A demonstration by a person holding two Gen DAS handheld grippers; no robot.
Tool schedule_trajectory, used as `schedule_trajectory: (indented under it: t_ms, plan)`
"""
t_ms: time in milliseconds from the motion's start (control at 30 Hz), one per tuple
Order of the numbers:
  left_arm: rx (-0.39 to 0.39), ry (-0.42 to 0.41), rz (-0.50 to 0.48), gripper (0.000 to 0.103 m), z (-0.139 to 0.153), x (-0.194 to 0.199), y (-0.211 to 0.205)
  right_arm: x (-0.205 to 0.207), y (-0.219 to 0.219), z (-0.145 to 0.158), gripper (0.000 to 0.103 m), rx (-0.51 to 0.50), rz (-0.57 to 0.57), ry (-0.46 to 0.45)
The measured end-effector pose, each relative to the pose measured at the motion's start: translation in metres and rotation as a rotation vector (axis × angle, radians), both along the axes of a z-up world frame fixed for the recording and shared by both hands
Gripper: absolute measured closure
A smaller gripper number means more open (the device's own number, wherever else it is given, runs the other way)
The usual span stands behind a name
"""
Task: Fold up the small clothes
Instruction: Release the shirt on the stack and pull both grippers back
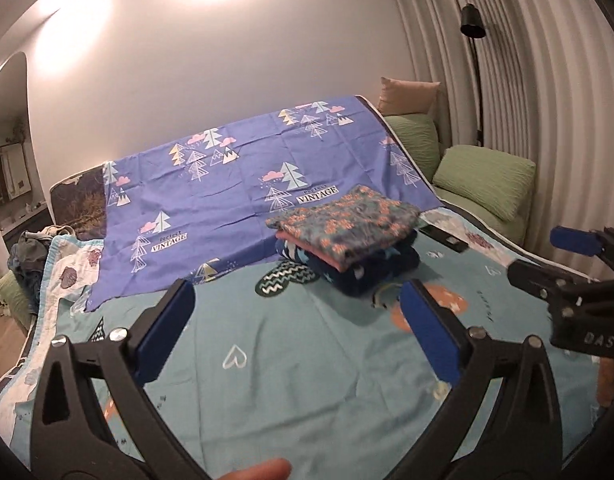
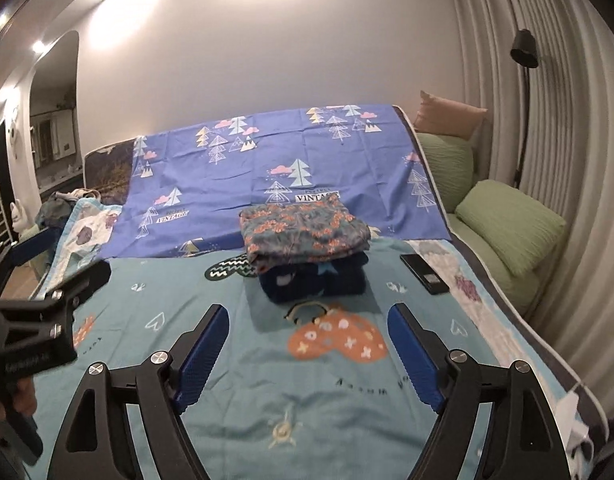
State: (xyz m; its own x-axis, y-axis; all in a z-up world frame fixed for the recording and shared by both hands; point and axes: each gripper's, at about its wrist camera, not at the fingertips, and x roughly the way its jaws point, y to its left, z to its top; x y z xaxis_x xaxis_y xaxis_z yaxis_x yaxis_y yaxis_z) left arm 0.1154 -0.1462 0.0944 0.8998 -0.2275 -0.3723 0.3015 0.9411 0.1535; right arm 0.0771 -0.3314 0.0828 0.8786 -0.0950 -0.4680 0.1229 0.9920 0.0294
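A stack of folded clothes (image 1: 343,236) (image 2: 303,240) lies on the teal bed sheet (image 1: 307,360). A floral piece is on top, with a pink layer and dark navy pieces under it. My left gripper (image 1: 297,296) hovers over the sheet just short of the stack, open, with nothing between its blue pads. My right gripper (image 2: 309,314) stands open and empty in front of the stack too. Each gripper shows in the other's view: the right one (image 1: 547,256) at the right edge, the left one (image 2: 61,260) at the left edge.
A purple sheet with tree prints (image 1: 235,184) covers the far half of the bed. A black phone (image 2: 425,274) lies right of the stack, a small band (image 2: 307,312) in front of it. Loose clothes (image 1: 31,256) are heaped at the left; green cushions (image 2: 511,228) line the right.
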Motion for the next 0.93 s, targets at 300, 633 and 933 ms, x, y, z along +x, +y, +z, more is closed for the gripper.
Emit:
schedule_trajectory:
  t_ms: [300,633,933]
  plan:
    - [-0.043,0.051,0.036,0.001,-0.015,-0.034,0.012,-0.041,0.007,-0.008,0.018,0.039,-0.022,-0.021]
    - [-0.060,0.095,0.051,0.001,-0.027,-0.045,0.017,-0.057,0.011,-0.018,0.017,0.051,-0.033,-0.007]
    - [-0.072,0.092,0.051,0.001,-0.028,-0.048,0.018,-0.060,0.015,-0.019,0.017,0.047,-0.035,-0.009]
